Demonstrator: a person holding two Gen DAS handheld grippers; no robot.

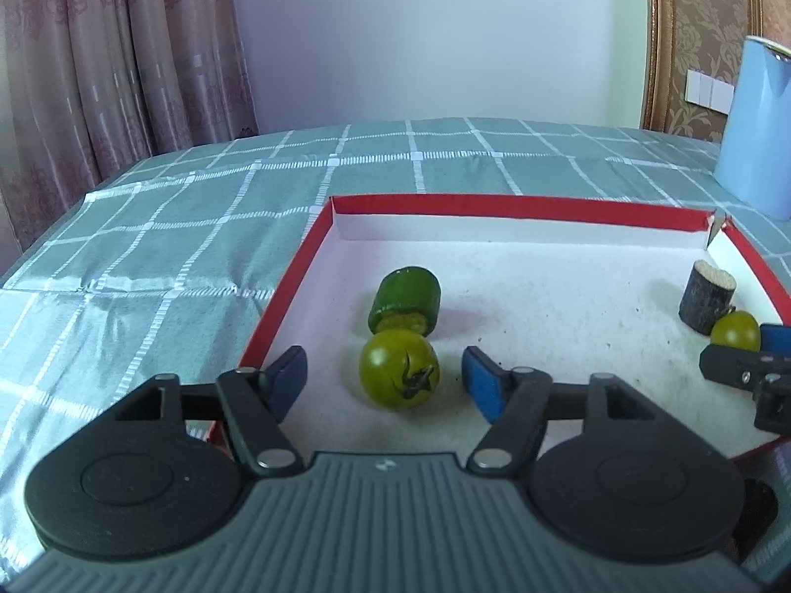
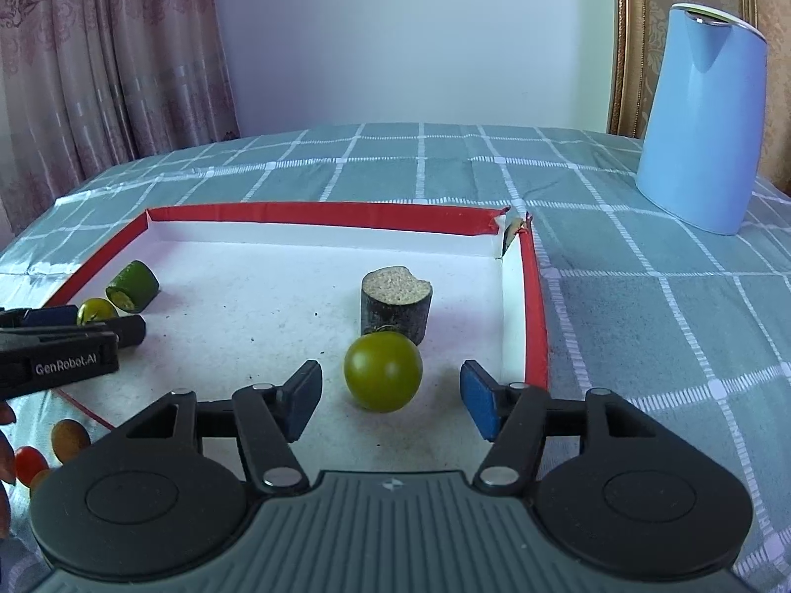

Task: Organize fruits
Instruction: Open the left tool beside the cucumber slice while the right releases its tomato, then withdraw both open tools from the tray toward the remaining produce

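The left gripper has its jaws apart around a green tomato in the red-rimmed tray. The right gripper has jaws apart around another green tomato

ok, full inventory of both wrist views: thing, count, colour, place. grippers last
tray: 1, red rim, white inside, on the table
green tomatoes: 2, olive green, in the tray; one between the left gripper's fingers, one between the right gripper's fingers
green chunk: 1, green, cut end showing, lying just behind the left tomato
dark chunk: 1, dark skin, pale cut top, upright behind the right tomato
tablecloth: 1, teal with white grid, covers the table
jug: 1, light blue, on the cloth beyond the tray's right far corner
small round fruits: a few, red and orange, outside the tray's near left edge, partly hidden
curtain: pinkish, back left
left gripper: open, pads clear of the tomato
right gripper: open, pads clear of the tomato
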